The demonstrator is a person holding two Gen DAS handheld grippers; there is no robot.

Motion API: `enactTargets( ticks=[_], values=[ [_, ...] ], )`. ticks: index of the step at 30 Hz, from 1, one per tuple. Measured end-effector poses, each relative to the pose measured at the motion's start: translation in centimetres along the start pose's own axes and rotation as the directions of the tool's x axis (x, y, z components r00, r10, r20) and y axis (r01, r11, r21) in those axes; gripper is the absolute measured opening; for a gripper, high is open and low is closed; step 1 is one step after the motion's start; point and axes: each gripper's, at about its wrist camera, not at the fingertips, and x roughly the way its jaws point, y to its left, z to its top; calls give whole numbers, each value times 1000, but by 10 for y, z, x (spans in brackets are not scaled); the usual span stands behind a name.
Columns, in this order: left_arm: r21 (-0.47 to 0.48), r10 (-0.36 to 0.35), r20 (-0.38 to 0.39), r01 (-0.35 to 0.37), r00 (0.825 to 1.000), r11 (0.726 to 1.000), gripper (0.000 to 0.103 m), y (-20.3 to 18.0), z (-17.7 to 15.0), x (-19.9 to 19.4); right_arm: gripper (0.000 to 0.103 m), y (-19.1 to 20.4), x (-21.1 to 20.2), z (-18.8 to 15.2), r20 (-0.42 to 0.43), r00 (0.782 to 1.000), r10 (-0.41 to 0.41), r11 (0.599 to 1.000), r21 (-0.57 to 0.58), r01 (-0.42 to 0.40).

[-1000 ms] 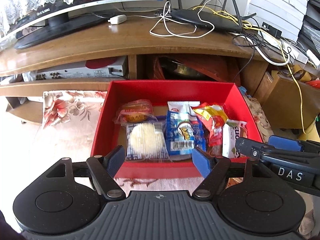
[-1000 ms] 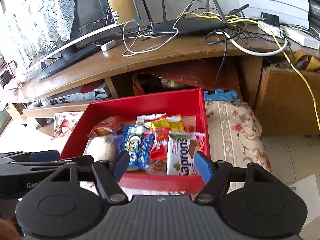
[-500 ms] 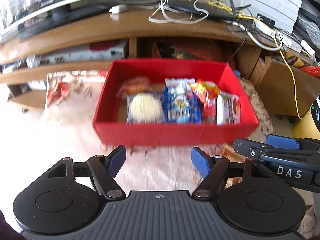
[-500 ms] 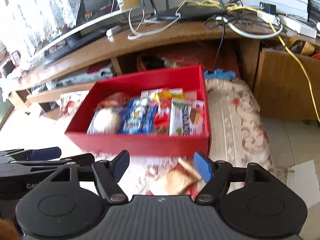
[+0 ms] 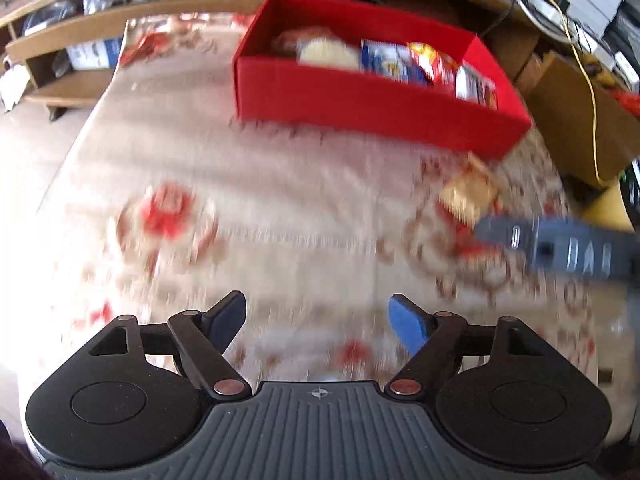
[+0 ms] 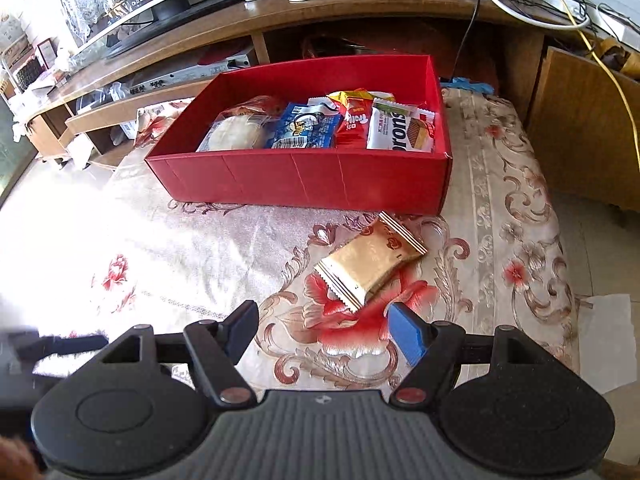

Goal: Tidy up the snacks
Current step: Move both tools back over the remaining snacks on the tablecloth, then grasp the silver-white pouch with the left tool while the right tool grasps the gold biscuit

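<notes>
Red box (image 6: 304,178): one, open-topped, standing on the floral cloth (image 6: 208,248) below the wooden shelf unit (image 6: 360,20); its long side runs left to right across the right wrist view.
Packets in the box: about five in a row — a pale round one (image 6: 236,132) at the left end, a blue one (image 6: 306,128), a red one (image 6: 354,122), a white wafer packet (image 6: 400,130) at the right end, and a reddish one tucked behind the pale one, only partly seen.
Gold packet (image 6: 370,262): one, lying flat on the cloth just in front of the red box, near its right corner; long axis diagonal, one crimped end towards the box, the other towards the right gripper.
Right gripper (image 6: 322,328): jaws spread, nothing between them, hanging over the cloth just short of the gold packet.
Left gripper (image 5: 318,318): jaws have just been widening and stand apart — only cloth between them; well in front of the red box.
Hard to make out: the left wrist view is smeared by motion, so its packets are colour blurs; the wafer packet's name is partly covered by the box wall; the left gripper shows in the right wrist view only as a dark blur at the left edge.
</notes>
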Motion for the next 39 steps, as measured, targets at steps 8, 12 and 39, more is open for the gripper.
enactTargets(
  ticks=[8, 12, 39],
  values=[
    [-135, -74, -159, 52, 984, 990, 89, 5, -55, 6, 71, 0, -15, 3, 34, 997, 63, 998, -4, -63],
    [-118, -22, -119, 8, 993, 993, 93, -12, -53, 10, 71, -2, -21, 4, 49, 995, 85, 996, -1, -85],
    [-57, 137, -65, -141, 988, 988, 80, -34, -73, 15, 71, -5, -63, 9, 155, 968, 197, 980, -19, -197]
  ],
)
